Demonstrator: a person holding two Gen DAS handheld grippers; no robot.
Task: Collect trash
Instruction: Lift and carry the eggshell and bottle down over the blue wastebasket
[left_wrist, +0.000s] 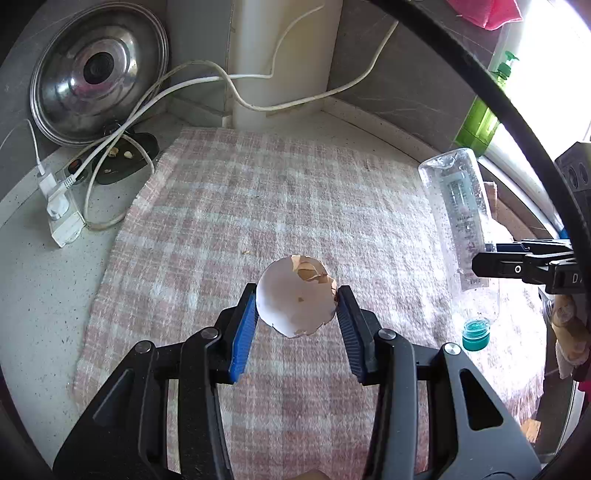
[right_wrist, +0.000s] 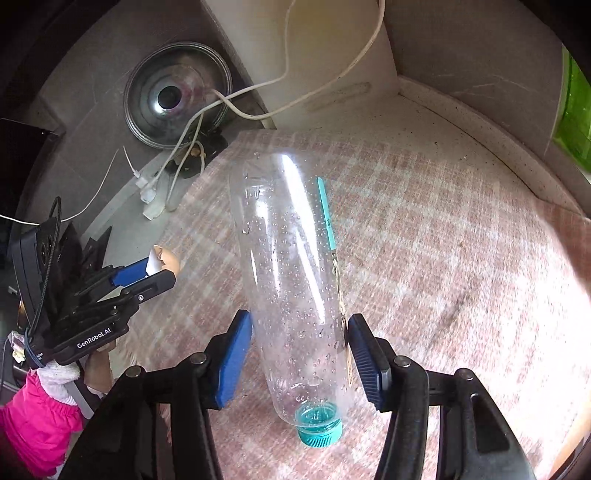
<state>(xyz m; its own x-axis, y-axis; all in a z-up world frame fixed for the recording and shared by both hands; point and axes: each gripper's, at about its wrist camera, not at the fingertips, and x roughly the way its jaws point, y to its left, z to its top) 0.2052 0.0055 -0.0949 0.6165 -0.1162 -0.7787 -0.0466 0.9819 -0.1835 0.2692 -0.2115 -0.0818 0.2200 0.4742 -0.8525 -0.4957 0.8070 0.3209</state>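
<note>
A broken eggshell (left_wrist: 295, 299), white inside with a brown cracked rim, hangs above the checked cloth with my left gripper (left_wrist: 297, 295) shut on it, a blue pad on either side. The right wrist view shows the same left gripper (right_wrist: 155, 269) at the left with the eggshell (right_wrist: 168, 256) at its tip. My right gripper (right_wrist: 299, 321) is shut on a clear plastic bottle (right_wrist: 288, 258) beaded with droplets, its teal cap (right_wrist: 319, 428) pointing back toward the camera. In the left wrist view the bottle (left_wrist: 461, 221) hangs at the right, cap down, gripped by the right gripper (left_wrist: 484, 256).
A pink-and-white checked cloth (left_wrist: 258, 203) covers the speckled counter. A steel pot lid (left_wrist: 98, 77) leans in the back left corner beside a power strip (left_wrist: 61, 218) with white cables. A white pipe (left_wrist: 280, 55) stands at the back. A green bottle (left_wrist: 476, 125) stands at the right by the window.
</note>
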